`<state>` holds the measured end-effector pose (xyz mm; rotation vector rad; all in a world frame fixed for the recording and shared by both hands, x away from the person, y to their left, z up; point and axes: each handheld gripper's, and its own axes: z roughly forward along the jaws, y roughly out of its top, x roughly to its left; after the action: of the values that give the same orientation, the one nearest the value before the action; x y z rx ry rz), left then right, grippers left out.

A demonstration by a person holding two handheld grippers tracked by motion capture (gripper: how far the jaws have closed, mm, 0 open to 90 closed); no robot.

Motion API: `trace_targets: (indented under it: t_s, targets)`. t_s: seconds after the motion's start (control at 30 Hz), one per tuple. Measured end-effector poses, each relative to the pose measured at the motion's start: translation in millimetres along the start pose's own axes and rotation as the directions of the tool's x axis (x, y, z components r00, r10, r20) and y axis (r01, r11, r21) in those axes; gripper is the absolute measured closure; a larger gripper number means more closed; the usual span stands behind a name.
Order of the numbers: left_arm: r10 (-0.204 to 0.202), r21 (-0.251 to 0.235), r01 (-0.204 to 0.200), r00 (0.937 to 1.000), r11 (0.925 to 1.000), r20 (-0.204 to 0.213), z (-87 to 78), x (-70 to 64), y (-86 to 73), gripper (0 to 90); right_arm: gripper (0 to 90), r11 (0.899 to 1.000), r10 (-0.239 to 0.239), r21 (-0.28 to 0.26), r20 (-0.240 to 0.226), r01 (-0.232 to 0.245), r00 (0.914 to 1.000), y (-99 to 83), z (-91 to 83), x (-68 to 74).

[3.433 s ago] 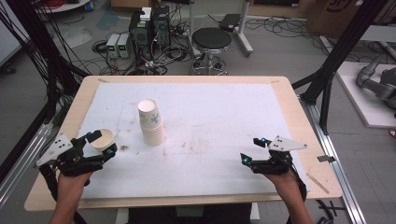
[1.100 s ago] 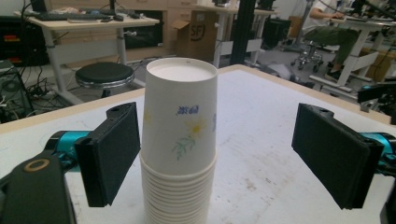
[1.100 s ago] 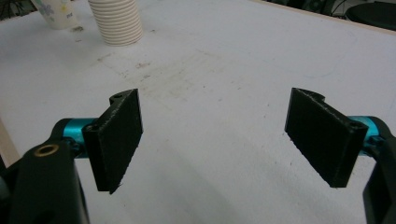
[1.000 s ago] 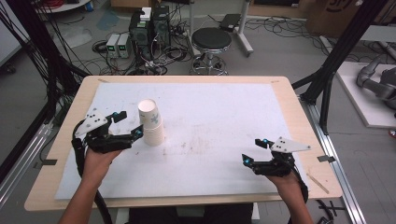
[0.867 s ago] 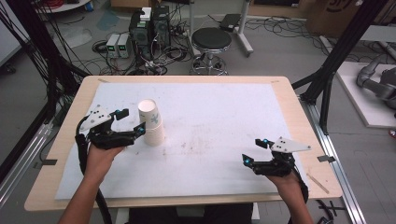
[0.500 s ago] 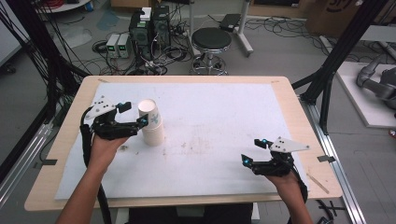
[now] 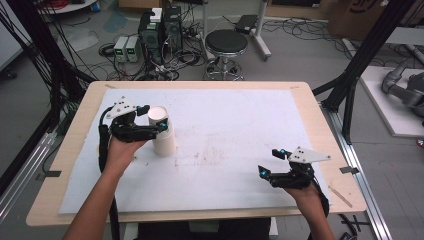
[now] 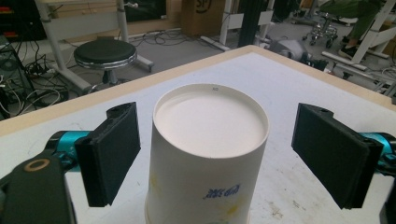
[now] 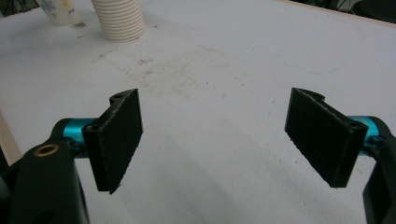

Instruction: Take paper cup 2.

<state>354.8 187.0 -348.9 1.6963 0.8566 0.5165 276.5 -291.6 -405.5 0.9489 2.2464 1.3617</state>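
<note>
The cup stack (image 7: 162, 131) is standing upside down at about ten o'clock on the table (image 7: 300, 105). The left gripper (image 8: 215, 158) is straddling its top cup, jaws spread and not touching it, so the grab looks yet to come. The right gripper (image 7: 267, 162) is idling spread at four o'clock.

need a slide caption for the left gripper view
Open left gripper straddling the top of an upturned paper cup stack, pads not yet touching.

Black grippers, teal joints, flat black jaws, grey plates, seemingly bare forearms
</note>
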Motion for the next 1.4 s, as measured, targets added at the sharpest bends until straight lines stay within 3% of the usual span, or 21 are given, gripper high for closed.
trace_targets:
  t_s: [0.2,0.37,0.6,0.83,1.07,1.4]
  targets:
    - [0.000,0.032,0.000,1.0000,0.9995,-0.005,7.0,2.6,-2.3,18.7,19.5,1.000,0.006,0.004,0.001,-0.006,1.0000,-0.9,-0.5,-0.7]
    - [0.011,0.046,-0.012,0.9999,0.9989,0.003,8.4,3.7,-3.3,27.3,19.5,1.000,0.004,0.005,0.001,-0.004,1.0000,-1.1,-0.4,-0.9]
    - [0.014,0.040,-0.014,0.9999,0.9991,0.002,6.6,5.1,-2.9,31.8,19.5,1.000,0.003,0.012,-0.002,-0.003,1.0000,-1.0,0.4,-0.5]
    - [0.017,0.010,-0.017,0.9998,0.9998,0.003,1.8,3.2,2.8,32.0,19.5,1.000,0.002,0.012,-0.003,-0.002,1.0000,-0.7,0.8,-0.2]
    - [0.029,-0.018,-0.029,0.9995,0.9994,0.008,-9.3,0.5,18.4,32.5,19.5,1.000,0.003,0.012,-0.005,-0.003,1.0000,-0.6,0.7,0.2]
    - [0.035,-0.093,-0.033,0.9993,0.9951,0.012,-28.0,-2.9,40.9,33.6,19.5,1.000,0.003,0.008,-0.005,-0.003,1.0000,0.6,-1.1,1.2]
